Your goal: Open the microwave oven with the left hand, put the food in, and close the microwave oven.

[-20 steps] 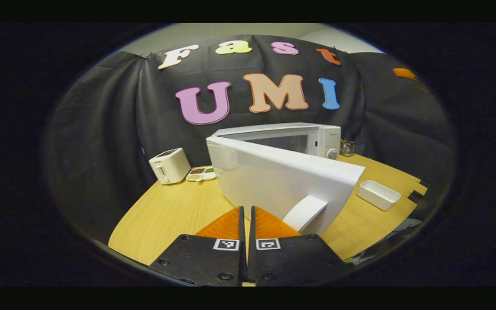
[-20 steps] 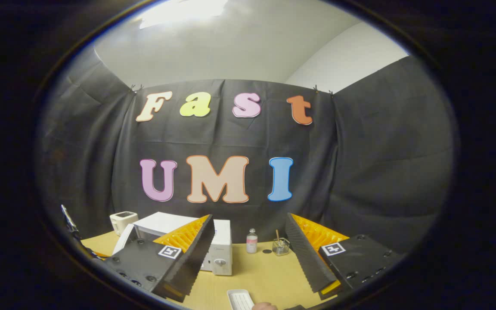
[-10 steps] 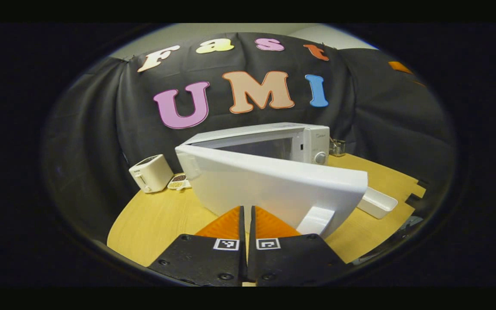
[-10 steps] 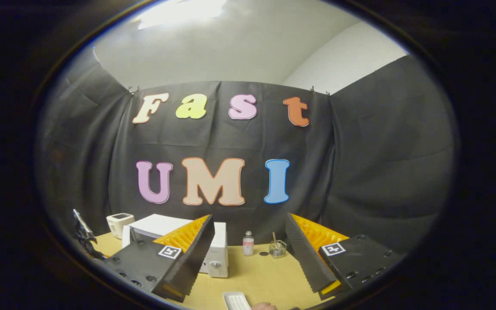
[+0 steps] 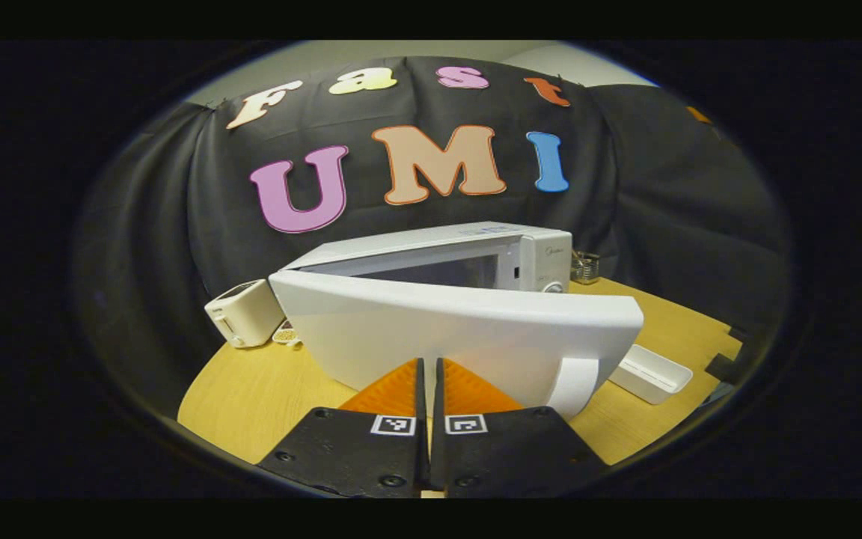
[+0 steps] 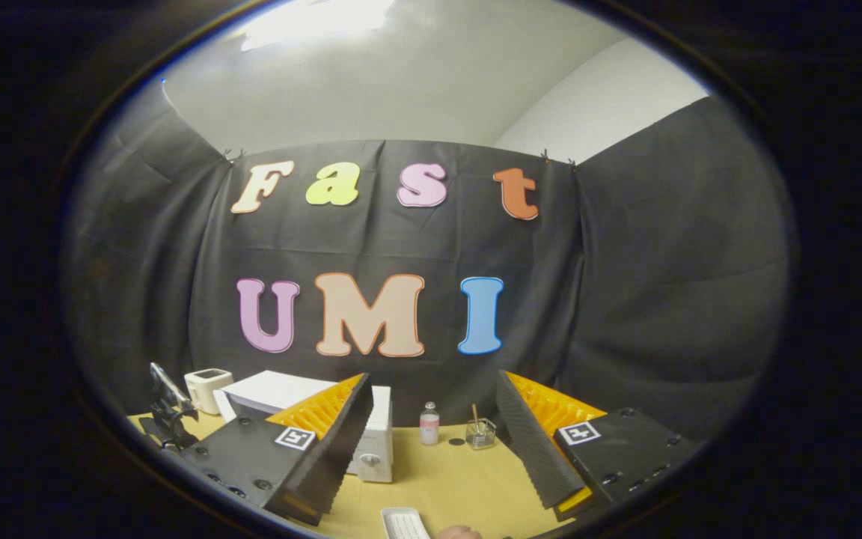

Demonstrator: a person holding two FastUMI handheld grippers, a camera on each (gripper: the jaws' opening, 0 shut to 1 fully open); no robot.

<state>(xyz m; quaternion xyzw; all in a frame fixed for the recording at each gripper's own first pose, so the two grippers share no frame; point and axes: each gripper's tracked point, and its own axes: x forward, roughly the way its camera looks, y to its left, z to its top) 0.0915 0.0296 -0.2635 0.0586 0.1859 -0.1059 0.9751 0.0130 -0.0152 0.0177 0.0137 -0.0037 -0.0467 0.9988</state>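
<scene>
The white microwave (image 5: 543,254) stands on the wooden table (image 5: 251,389) with its door (image 5: 461,329) partly open, the outer face turned toward me. The door handle (image 5: 577,383) is at the door's right end. My left gripper (image 5: 429,363) is shut with nothing between its fingers, and its tips are right at the door's outer face. In the right gripper view the microwave (image 6: 380,438) shows small behind one finger. My right gripper (image 6: 432,378) is held high and open, holding nothing. The oven's inside is hidden by the door.
A white toaster (image 5: 244,322) and a small snack dish (image 5: 286,335) sit left of the microwave. A white rectangular tray (image 5: 652,370) lies to its right, near the table edge. A small bottle (image 6: 428,424) and a glass jar (image 6: 480,433) stand by the back wall.
The microwave door has swung further toward the oven, its face turning square to my shut left gripper, which follows it. The right gripper has barely moved.
</scene>
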